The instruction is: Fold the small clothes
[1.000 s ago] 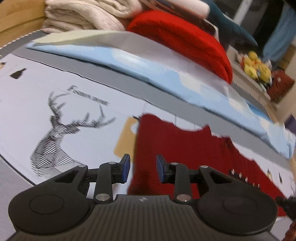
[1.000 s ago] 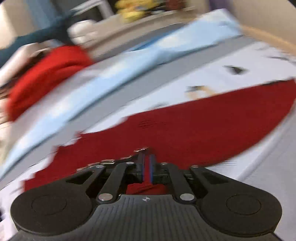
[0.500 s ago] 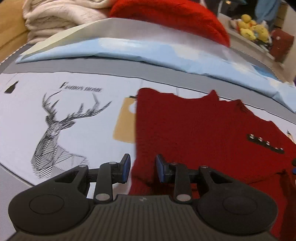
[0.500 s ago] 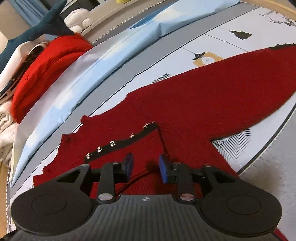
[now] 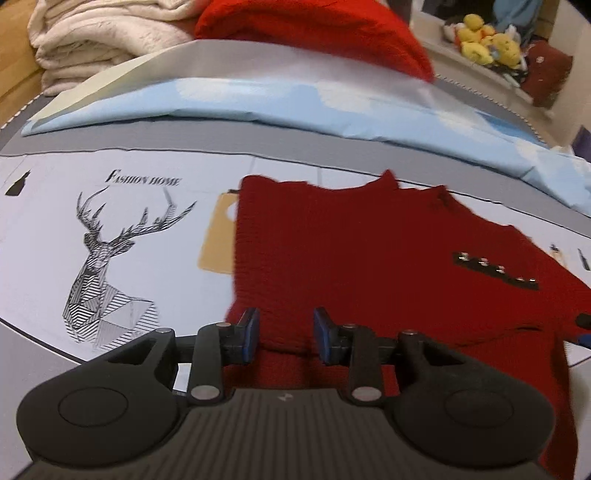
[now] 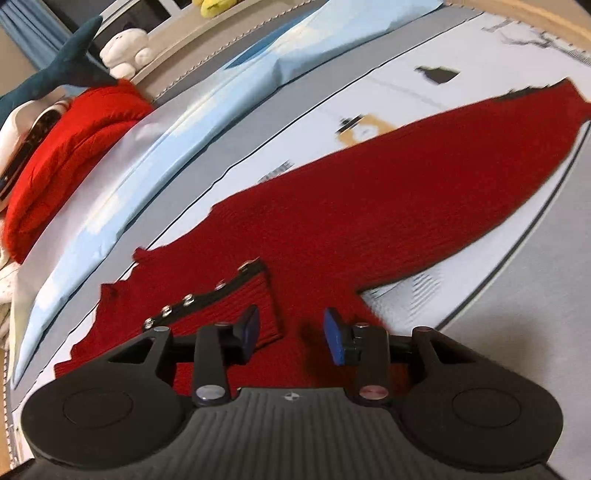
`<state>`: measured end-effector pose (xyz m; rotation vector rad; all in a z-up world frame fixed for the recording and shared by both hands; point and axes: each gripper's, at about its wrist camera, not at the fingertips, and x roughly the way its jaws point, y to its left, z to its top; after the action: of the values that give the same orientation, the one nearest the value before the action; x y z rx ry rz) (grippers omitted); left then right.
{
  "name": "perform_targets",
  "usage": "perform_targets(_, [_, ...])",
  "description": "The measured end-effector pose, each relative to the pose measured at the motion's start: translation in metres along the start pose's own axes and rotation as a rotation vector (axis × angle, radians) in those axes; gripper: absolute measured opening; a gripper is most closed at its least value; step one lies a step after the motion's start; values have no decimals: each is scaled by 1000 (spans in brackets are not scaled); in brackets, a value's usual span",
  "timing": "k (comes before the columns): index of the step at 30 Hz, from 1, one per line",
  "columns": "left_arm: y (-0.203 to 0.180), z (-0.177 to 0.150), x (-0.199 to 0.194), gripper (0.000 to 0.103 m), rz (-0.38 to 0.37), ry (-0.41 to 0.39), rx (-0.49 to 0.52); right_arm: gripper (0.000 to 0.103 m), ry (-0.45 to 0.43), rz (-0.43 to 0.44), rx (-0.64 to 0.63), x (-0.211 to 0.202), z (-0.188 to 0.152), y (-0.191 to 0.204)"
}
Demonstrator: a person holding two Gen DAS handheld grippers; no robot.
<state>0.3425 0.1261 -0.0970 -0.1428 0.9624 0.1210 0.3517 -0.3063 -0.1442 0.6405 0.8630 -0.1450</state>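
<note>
A dark red knit garment (image 5: pixel 369 258) lies spread flat on a white printed bedsheet (image 5: pixel 55 221), with a black strip of metal studs (image 5: pixel 495 267) near its right side. My left gripper (image 5: pixel 286 332) hovers over the garment's near left edge. Its jaws are opening, red knit shows in the gap, and the pads do not press on it. In the right wrist view the garment (image 6: pixel 369 206) stretches up to the right. My right gripper (image 6: pixel 291 332) is low over it beside the studded strip (image 6: pixel 207 295), its jaws opening and holding nothing.
A folded light blue sheet (image 5: pixel 295 99) runs along the far side of the bed. Behind it sit a bright red blanket (image 5: pixel 314 26) and cream towels (image 5: pixel 92 37). Yellow plush toys (image 5: pixel 480 40) and a shark plush (image 6: pixel 62 70) rest on a ledge. A deer print (image 5: pixel 110 251) marks the bedsheet at left.
The right gripper was shut on a pinch of the red knit and has opened and let it go. The left gripper has shifted right, over the garment's left edge.
</note>
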Motion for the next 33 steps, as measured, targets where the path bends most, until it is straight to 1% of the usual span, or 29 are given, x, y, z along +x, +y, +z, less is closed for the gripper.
perform_targets(3, [-9,-1,-10,36,-12,-14,28,40,-30,-25,4,-14,9,-20])
perform_targets(6, [-10,-2,-18,36,-16,-23,24,40,-73,-51,34,-31,21,-46])
perform_targets(10, [-8,0,-28,36,-29,-36,12,40,-129,-66,123,-51,34,-86])
perform_targets(13, [-7,1,-33,36,-41,-44,0,40,-183,-66,189,-62,38,-116])
perform_targets(14, [-5,2,-34,36,-45,-43,-11,40,-195,-79,216,-65,38,-127])
perform_targets(17, [-1,4,-36,37,-57,-39,-24,40,-229,-129,313,-68,40,-156])
perform_targets(18, [1,4,-37,37,-57,-38,-24,40,-235,-158,325,-65,42,-165])
perform_targets(20, [2,4,-38,37,-58,-36,-20,40,-235,-252,313,-52,52,-183])
perform_targets(21, [3,3,-39,37,-61,-37,-18,40,-234,-276,320,-45,59,-194])
perform_targets(23, [7,5,-40,37,-68,-42,-17,40,-232,-263,367,-33,69,-212])
perform_targets(26, [17,10,-44,38,-83,-66,-47,41,-233,-224,479,-15,83,-241])
perform_targets(28, [24,13,-46,38,-87,-77,-72,42,-261,-166,542,-8,88,-251])
perform_targets(29, [27,14,-46,38,-90,-79,-79,42,-272,-159,542,-6,92,-251])
perform_targets(31, [31,17,-46,38,-93,-80,-86,41,-291,-189,505,-2,99,-246])
perform_targets(32, [32,17,-45,38,-94,-79,-85,33,-298,-207,484,0,102,-242])
perform_targets(33, [34,18,-46,38,-94,-80,-85,13,-300,-212,472,2,105,-239])
